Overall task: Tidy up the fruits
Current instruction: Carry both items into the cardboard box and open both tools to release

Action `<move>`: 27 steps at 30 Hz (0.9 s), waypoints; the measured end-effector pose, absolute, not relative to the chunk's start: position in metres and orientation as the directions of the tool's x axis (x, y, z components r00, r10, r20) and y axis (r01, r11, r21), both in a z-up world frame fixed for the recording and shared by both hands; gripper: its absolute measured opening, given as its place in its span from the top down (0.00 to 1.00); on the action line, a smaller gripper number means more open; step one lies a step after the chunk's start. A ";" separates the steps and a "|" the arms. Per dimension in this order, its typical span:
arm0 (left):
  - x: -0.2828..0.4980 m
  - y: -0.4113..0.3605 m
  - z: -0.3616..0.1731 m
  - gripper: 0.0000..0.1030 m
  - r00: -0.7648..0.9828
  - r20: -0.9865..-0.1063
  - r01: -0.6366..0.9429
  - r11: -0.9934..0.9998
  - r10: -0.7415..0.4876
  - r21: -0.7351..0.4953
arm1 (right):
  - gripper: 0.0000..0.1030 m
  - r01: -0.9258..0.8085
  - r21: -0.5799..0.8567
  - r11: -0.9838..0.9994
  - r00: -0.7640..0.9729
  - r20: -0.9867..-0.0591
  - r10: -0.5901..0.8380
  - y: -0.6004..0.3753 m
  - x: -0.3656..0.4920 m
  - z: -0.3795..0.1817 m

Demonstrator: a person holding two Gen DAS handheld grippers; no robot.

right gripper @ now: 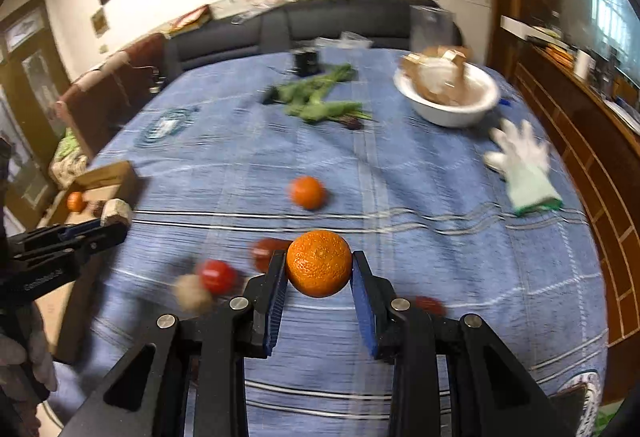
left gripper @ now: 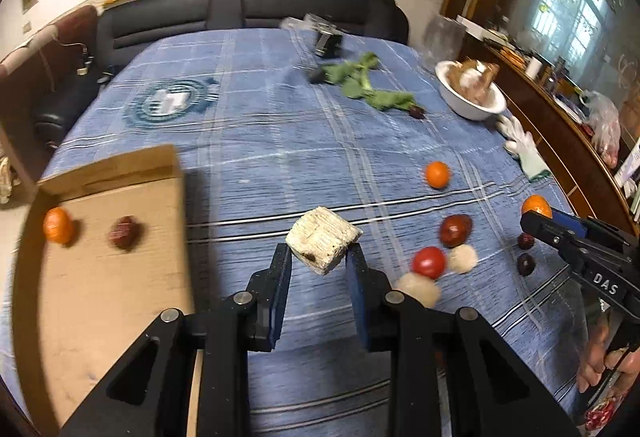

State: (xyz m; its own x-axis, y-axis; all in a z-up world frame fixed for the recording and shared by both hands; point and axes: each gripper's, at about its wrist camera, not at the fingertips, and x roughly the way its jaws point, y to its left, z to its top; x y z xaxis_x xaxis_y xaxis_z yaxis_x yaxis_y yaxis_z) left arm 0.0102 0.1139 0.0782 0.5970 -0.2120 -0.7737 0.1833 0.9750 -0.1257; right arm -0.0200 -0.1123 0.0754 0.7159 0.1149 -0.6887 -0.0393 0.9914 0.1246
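Observation:
My left gripper (left gripper: 319, 252) is shut on a pale, rough block (left gripper: 323, 239) and holds it above the blue cloth, right of a cardboard box (left gripper: 112, 261). The box holds an orange (left gripper: 58, 225) and a dark red fruit (left gripper: 124, 232). My right gripper (right gripper: 319, 265) is shut on an orange (right gripper: 319, 263) above the cloth; it also shows in the left wrist view (left gripper: 536, 205). On the cloth lie another orange (left gripper: 437, 174), a red tomato (left gripper: 429, 262), a dark red fruit (left gripper: 455, 229), two pale round items (left gripper: 463, 258) and small dark fruits (left gripper: 525, 264).
A white bowl (left gripper: 464, 101) with brown pieces stands at the far right. Green leaves (left gripper: 362, 83) lie at the far middle, a white glove (left gripper: 525, 149) near the right edge. A dark sofa (left gripper: 248, 13) stands behind the table, a wooden cabinet (left gripper: 560, 125) on the right.

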 end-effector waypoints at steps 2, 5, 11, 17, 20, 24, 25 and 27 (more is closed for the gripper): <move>0.005 0.137 0.082 0.74 0.615 -0.770 0.149 0.984 -0.171 -0.100 | 0.67 -0.079 0.136 0.988 0.716 -0.682 0.151 -0.094 -0.019 0.081; 0.002 0.177 0.084 0.74 0.624 -0.774 0.080 0.994 -0.111 -0.078 | 0.67 -0.151 0.142 0.978 0.708 -0.675 0.207 -0.055 -0.017 0.089; 0.008 0.255 0.072 0.74 0.582 -0.813 -0.077 0.996 0.013 -0.039 | 0.66 -0.306 0.155 0.939 0.654 -0.683 0.326 0.034 0.000 0.092; 0.029 0.304 0.056 0.74 0.516 -0.852 -0.176 0.984 0.085 -0.008 | 0.66 -0.418 0.156 0.895 0.586 -0.706 0.397 0.110 0.028 0.081; 0.038 0.316 0.046 0.74 0.479 -0.873 -0.197 0.980 0.094 -0.003 | 0.66 -0.451 0.159 0.879 0.539 -0.736 0.409 0.142 0.047 0.070; 0.047 0.323 0.034 0.74 0.441 -0.893 -0.212 0.977 0.088 -0.008 | 0.66 -0.474 0.148 0.868 0.482 -0.782 0.396 0.174 0.068 0.051; 0.048 0.325 0.033 0.73 0.440 -0.894 -0.215 0.977 0.082 -0.016 | 0.66 -0.479 0.137 0.867 0.476 -0.790 0.387 0.180 0.072 0.047; 0.049 0.327 0.033 0.73 0.443 -0.893 -0.220 0.975 0.075 -0.027 | 0.66 -0.486 0.127 0.864 0.462 -0.803 0.377 0.190 0.079 0.039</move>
State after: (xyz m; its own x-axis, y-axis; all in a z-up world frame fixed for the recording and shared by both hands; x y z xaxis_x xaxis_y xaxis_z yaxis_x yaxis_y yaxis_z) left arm 0.0490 0.3269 0.0333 0.4432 0.0754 -0.8932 -0.2202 0.9751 -0.0270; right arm 0.0786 0.1900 0.0395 0.4617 0.3774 -0.8027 -0.4865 0.8645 0.1266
